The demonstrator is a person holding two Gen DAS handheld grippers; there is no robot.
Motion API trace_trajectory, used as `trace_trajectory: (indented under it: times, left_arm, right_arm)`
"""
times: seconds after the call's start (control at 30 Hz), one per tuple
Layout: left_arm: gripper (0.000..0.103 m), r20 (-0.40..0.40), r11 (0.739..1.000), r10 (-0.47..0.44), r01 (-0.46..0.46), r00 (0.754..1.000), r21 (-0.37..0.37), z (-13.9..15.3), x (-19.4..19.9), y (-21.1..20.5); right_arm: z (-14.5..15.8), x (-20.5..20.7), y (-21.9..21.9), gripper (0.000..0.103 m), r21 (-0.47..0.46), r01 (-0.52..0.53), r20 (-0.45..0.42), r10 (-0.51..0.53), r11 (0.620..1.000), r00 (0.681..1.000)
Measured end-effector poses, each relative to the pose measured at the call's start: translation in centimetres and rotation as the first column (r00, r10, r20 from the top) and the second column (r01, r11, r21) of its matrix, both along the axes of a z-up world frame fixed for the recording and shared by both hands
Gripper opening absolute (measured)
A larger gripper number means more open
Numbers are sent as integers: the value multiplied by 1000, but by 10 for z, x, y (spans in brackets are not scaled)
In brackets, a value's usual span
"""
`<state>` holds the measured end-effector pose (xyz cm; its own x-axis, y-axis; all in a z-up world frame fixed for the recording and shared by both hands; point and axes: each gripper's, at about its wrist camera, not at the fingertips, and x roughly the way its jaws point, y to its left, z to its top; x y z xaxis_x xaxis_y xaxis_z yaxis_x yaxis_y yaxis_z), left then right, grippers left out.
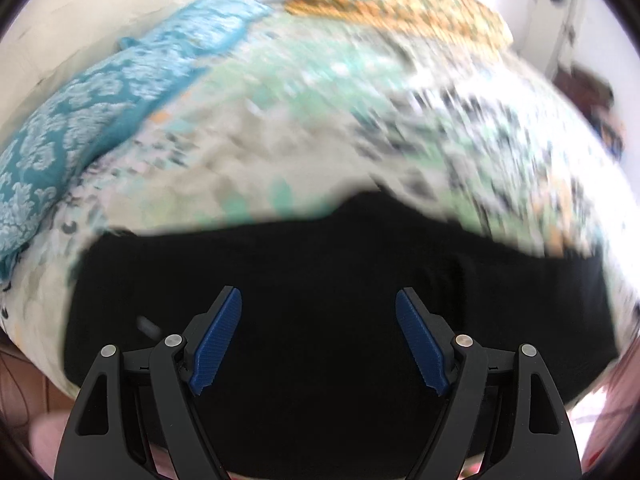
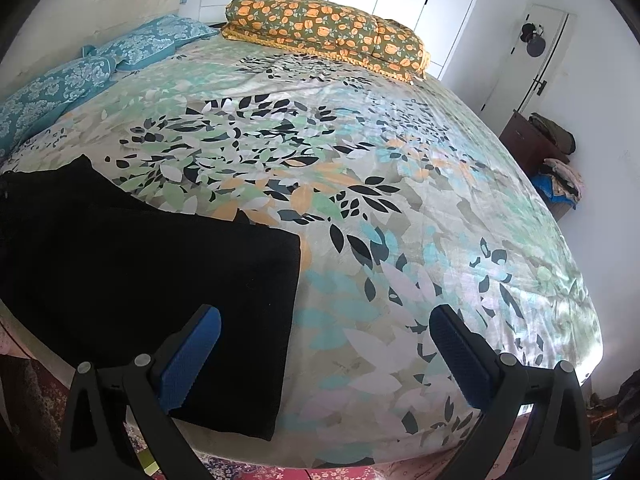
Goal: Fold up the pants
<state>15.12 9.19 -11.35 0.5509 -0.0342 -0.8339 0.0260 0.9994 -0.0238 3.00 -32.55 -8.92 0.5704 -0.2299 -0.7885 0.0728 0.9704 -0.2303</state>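
The left wrist view is smeared with blur across the bedspread (image 1: 304, 128). In the right wrist view, the black pants (image 2: 140, 272) run off the left edge.

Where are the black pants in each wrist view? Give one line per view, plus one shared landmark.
Left wrist: black pants fill the lower middle, behind both fingers.
Right wrist: they lie at lower left, behind the left finger.
Shared landmark: the teal patterned pillow at far left in both.

Black pants (image 2: 140, 272) lie on a leaf-printed bedspread (image 2: 400, 208) (green, teal, orange, black), beside teal damask pillows (image 2: 80, 76).
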Motion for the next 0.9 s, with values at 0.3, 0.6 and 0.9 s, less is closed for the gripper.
trace_trajectory:
  times: [0.3, 0.6, 0.9]
  left_arm:
    - [95, -205, 969, 174, -205, 963, -140, -26, 34, 164]
    - [103, -349, 950, 224, -284, 910, -130, -83, 35, 201]
    - [78, -396, 922, 199, -308, 897, -234, -85, 31, 200]
  right_arm:
    - [-9, 11, 5, 103, 114, -38, -17, 40, 993, 999]
    - [-11, 6, 9, 103, 119, -68, -26, 72, 991, 997]
    - [-6, 4, 4, 103, 135, -66, -3, 67, 989, 998]
